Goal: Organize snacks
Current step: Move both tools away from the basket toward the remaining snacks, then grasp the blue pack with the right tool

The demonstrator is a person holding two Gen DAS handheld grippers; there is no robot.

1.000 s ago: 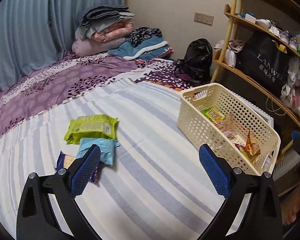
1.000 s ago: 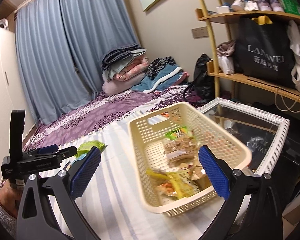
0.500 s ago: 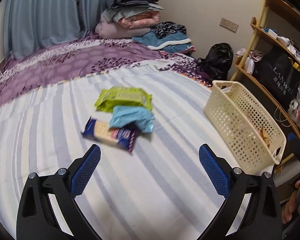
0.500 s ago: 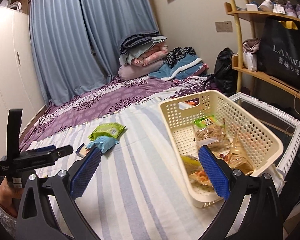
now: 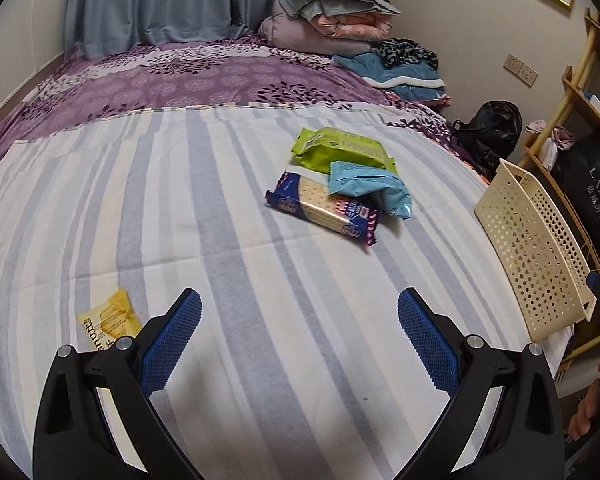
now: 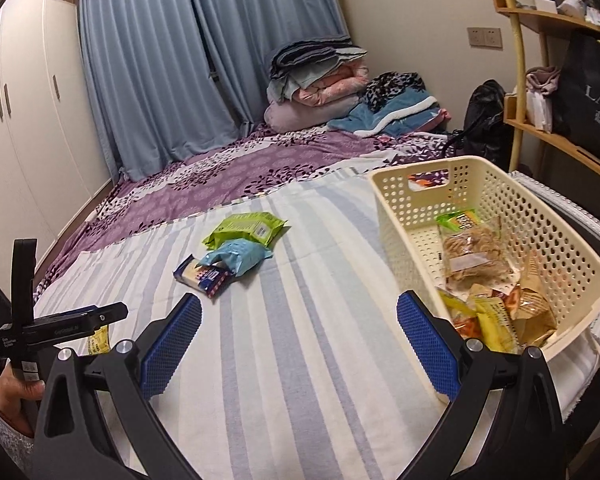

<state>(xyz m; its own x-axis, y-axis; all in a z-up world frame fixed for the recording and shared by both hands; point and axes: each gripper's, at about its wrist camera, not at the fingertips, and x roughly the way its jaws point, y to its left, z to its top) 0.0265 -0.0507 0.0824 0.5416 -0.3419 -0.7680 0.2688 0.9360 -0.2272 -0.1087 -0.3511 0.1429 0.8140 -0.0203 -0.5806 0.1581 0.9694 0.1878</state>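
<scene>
Three snack packs lie together on the striped sheet: a green pack (image 5: pixel 342 151) (image 6: pixel 246 227), a light blue pack (image 5: pixel 370 190) (image 6: pixel 242 256) and a cracker pack (image 5: pixel 324 208) (image 6: pixel 202 274). A small yellow packet (image 5: pixel 108 320) (image 6: pixel 97 338) lies apart, close to the left finger of my left gripper (image 5: pixel 298 338), which is open and empty above the sheet. A cream basket (image 6: pixel 580 256) (image 5: pixel 536 252) at the bed's right edge holds several snacks. My right gripper (image 6: pixel 298 340) is open and empty, its right finger beside the basket's near corner.
Folded blankets (image 6: pixel 320 80) are piled at the far end of the purple bedspread. A wooden shelf (image 6: pixel 556 136) with bags stands right of the basket, with a black backpack (image 5: pixel 488 132) beside it. A hand (image 6: pixel 14 396) holds the left gripper's handle at lower left.
The left wrist view has swung left and pulled back: the snack pile shifted to centre-right, the basket slid to the right edge, and the yellow packet came into view. The right gripper swung left away from the basket.
</scene>
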